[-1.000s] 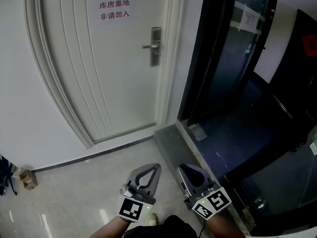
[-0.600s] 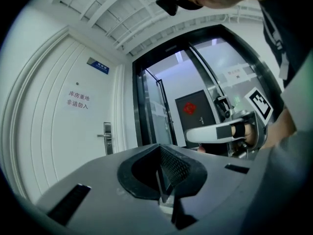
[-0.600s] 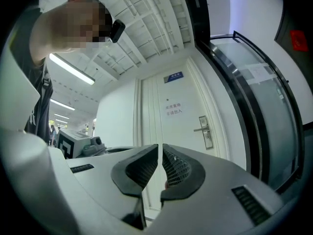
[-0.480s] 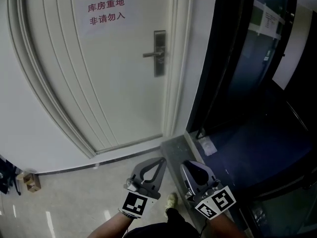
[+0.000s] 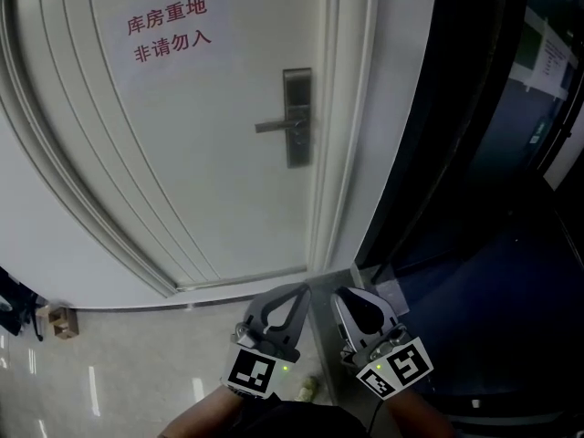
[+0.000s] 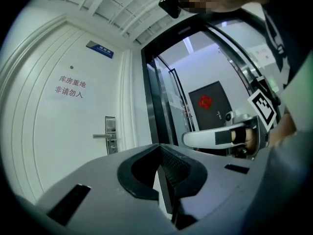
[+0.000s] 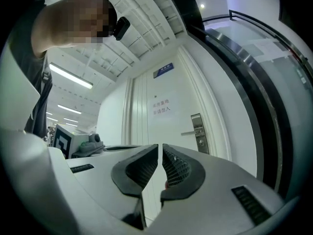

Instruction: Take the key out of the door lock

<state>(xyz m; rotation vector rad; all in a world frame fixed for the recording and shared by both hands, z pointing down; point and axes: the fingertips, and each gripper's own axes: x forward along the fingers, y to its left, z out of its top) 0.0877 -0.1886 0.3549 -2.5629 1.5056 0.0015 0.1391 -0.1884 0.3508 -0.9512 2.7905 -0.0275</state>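
A white door (image 5: 201,172) carries a steel lock plate (image 5: 297,117) with a lever handle (image 5: 274,126) pointing left. The plate is too far off for a key to be made out in any view. My left gripper (image 5: 304,287) and right gripper (image 5: 336,292) are held side by side low in the head view, well short of the door, both shut and empty. In the left gripper view the left gripper's (image 6: 159,146) jaws meet, with the lock plate (image 6: 111,134) far ahead on the left. Past the right gripper (image 7: 160,145), the lock plate (image 7: 198,131) stands to the right.
A sign with red characters (image 5: 169,27) hangs on the door's upper left. Dark glass doors in a black frame (image 5: 474,108) stand right of the door. A small box (image 5: 59,322) sits on the floor at the left wall. My shoe (image 5: 310,389) shows between the arms.
Both grippers have been carried together towards the door, which now looks larger and nearer. The lock plate has shifted lower in the head view. The jaws have stayed shut.
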